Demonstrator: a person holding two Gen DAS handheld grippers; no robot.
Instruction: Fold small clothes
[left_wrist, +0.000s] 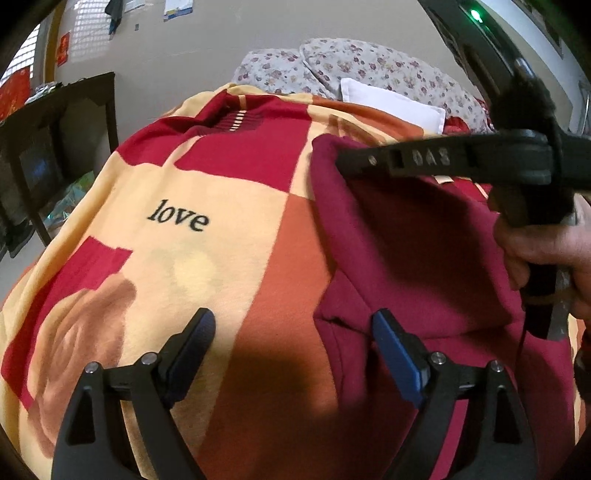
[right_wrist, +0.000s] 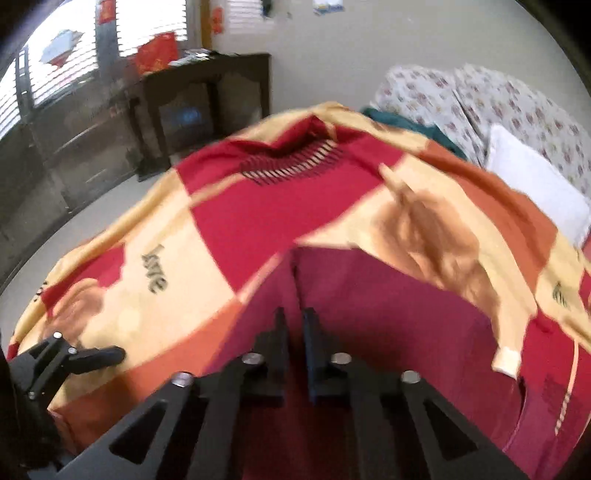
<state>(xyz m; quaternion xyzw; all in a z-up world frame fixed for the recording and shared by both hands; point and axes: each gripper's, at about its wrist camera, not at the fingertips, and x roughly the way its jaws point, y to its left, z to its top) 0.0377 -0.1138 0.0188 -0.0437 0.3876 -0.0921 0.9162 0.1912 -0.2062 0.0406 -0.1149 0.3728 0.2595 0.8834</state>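
Your right tool (right_wrist: 295, 325) has a corner of the maroon garment (left_wrist: 413, 251) pinched and raised.
That lifted edge is ready to carry across into a fold; your left tool (left_wrist: 291, 328) hovers spread wide, gripping nothing, at the hem. The garment lies on the "love" blanket (left_wrist: 207, 192) on the bed, floral pillows (left_wrist: 332, 66) beyond.

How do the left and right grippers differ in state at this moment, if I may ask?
The left gripper is open, fingers spread above the blanket; the right gripper is shut on the maroon garment. The left holds nothing; the right lifts a fold. Both are black two-finger tools.
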